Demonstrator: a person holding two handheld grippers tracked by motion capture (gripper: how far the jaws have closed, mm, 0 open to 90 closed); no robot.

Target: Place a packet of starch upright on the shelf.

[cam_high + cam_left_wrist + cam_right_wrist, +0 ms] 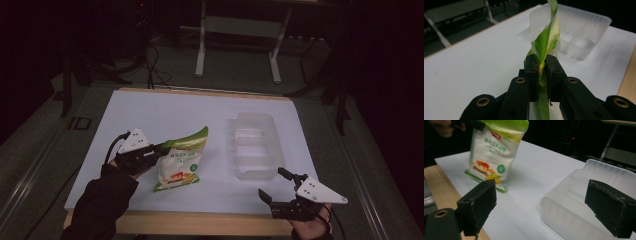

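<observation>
A white-topped bench (150, 115) with a wooden front edge carries everything here, set in a dark room; beyond its far edge a pale metal frame (240, 30) stands on a grey floor.

On the right half of the bench sits a clear plastic tray (255, 145), long and shallow, with moulded compartments inside. It rests flat, its near end close to the bench's front. In the right gripper view its frosted wall (564, 217) lies between the two black jaws, though not touched by them.

Left of the tray, and apart from it, is a white and green snack bag (181, 162) with a picture of food on its front. It is held up by its green top edge, and in the right gripper view (495, 147) its lower end hangs just above the white surface.

The left gripper (162, 147) is pressed together on the bag's top seal; in the left gripper view the green film (544, 50) rises twisted from between the clamped jaws.

The right gripper (275, 186) hovers near the bench's front right, just before the tray's near end, jaws spread wide and holding nothing.
</observation>
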